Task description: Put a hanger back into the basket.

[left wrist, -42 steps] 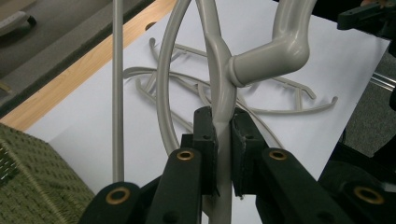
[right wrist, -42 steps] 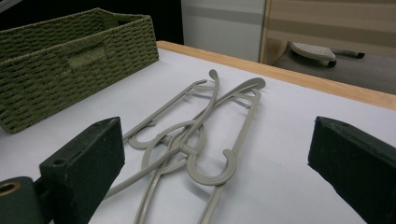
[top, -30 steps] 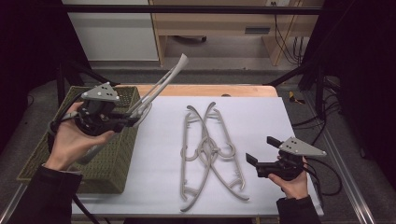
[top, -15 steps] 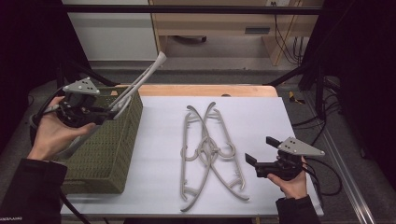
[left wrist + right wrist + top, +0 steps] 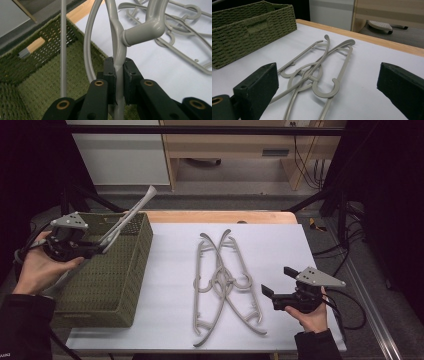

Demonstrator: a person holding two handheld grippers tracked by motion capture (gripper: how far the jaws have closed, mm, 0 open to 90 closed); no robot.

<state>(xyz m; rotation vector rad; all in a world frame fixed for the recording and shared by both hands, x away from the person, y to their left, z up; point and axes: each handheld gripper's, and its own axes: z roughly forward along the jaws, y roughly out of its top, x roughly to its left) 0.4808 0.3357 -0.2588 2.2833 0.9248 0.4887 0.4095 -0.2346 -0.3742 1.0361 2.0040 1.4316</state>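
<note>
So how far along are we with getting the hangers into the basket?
Nothing looks finished yet: no hanger lies in the green basket. In hand: the left hand-held gripper is shut on one grey hanger, held above the basket. Left: the hangers on the table, while the right hand-held gripper waits open beside them.

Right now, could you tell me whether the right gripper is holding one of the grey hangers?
No, the right gripper has its jaws wide apart with nothing between them, and the grey hangers lie on the white table beyond.
</note>
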